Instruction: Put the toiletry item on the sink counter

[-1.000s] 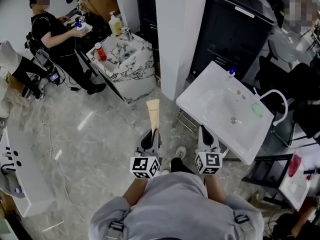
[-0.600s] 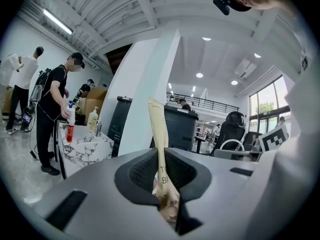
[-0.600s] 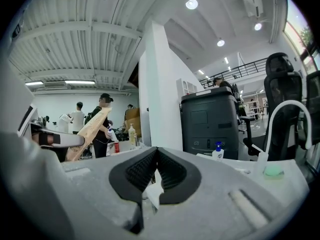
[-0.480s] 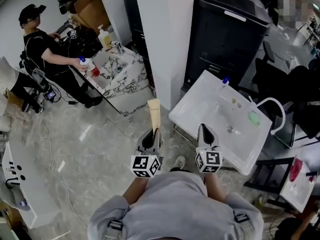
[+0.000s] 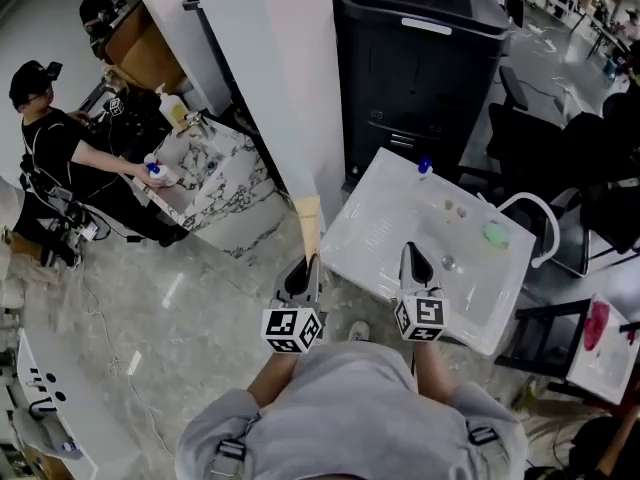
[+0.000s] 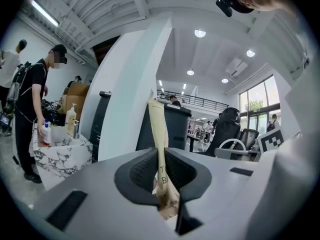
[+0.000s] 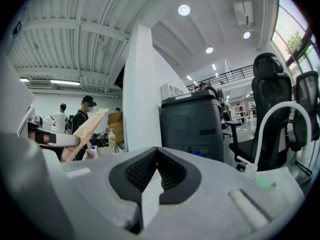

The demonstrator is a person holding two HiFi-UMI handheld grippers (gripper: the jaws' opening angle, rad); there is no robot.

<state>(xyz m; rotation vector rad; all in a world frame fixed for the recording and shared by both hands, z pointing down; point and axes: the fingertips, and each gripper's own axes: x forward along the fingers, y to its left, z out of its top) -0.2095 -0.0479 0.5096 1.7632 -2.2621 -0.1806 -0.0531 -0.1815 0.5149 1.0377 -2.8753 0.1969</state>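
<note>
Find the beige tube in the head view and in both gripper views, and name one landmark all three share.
Head view: beige tube at centre, sticking forward out of the left hand-held gripper.
Left gripper view: tube at centre, upright, clamped between the jaws.
Right gripper view: tube at the left, slanted.
Shared landmark: the white pillar.

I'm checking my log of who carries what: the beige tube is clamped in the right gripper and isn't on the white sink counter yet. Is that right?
One slip: the beige tube is clamped in the left gripper, not the right, as the left gripper view shows. The right gripper is shut on nothing. The tube isn't on the white sink counter yet.
</note>
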